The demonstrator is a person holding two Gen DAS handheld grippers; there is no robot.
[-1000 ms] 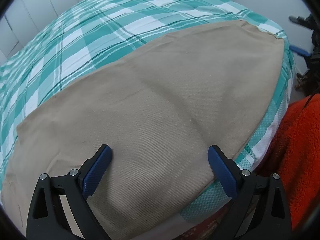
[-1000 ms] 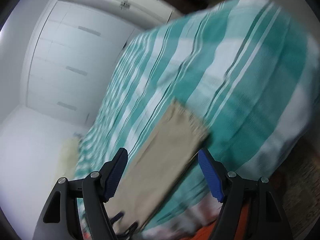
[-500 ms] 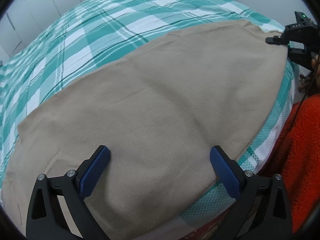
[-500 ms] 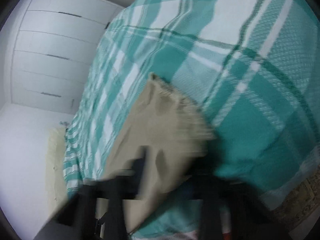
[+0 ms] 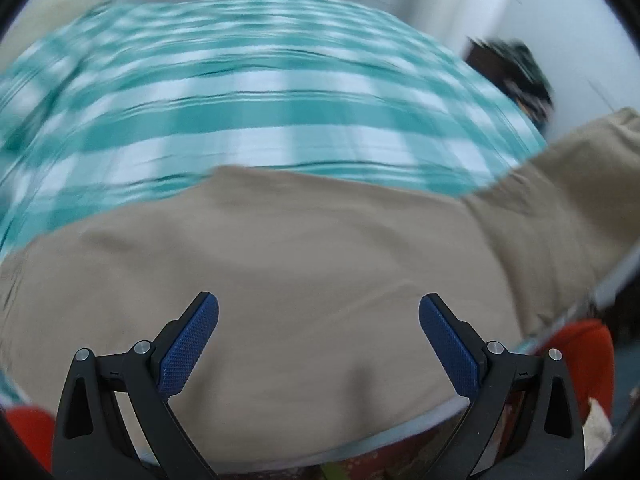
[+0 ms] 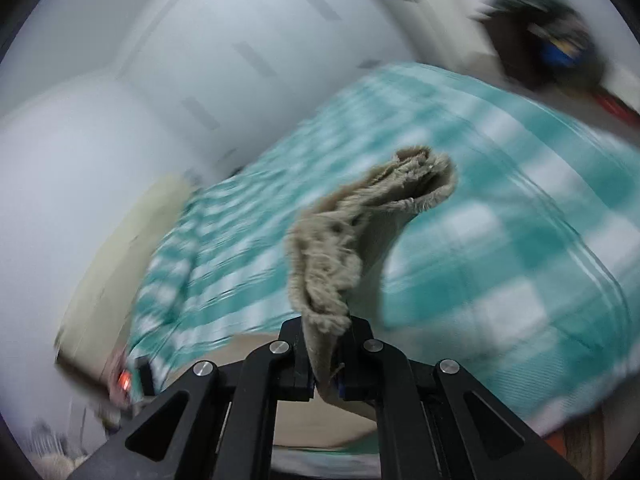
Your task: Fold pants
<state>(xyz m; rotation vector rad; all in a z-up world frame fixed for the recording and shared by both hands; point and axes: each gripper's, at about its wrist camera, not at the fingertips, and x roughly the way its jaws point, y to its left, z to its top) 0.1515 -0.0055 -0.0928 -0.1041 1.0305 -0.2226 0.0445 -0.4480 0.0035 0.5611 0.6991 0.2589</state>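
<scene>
Right wrist view: right gripper [image 6: 325,354] clamps the frayed hem of the tan pants [image 5: 304,272], which lie across a teal plaid bedspread [image 5: 256,92]; white wardrobe doors [image 6: 248,40] behind. Left gripper [image 5: 319,342] gapes, empty.

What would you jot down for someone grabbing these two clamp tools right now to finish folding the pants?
Right hand-held gripper: shut on the frayed hem end of the beige pants, lifted off the plaid bedspread.
Left hand-held gripper: open, empty, above the pants' wide part near the bed's edge.
Done: hem end gripped and raised.
Left: carry the hem over to the other end, lay it down, smooth, and probably fold again.
</scene>
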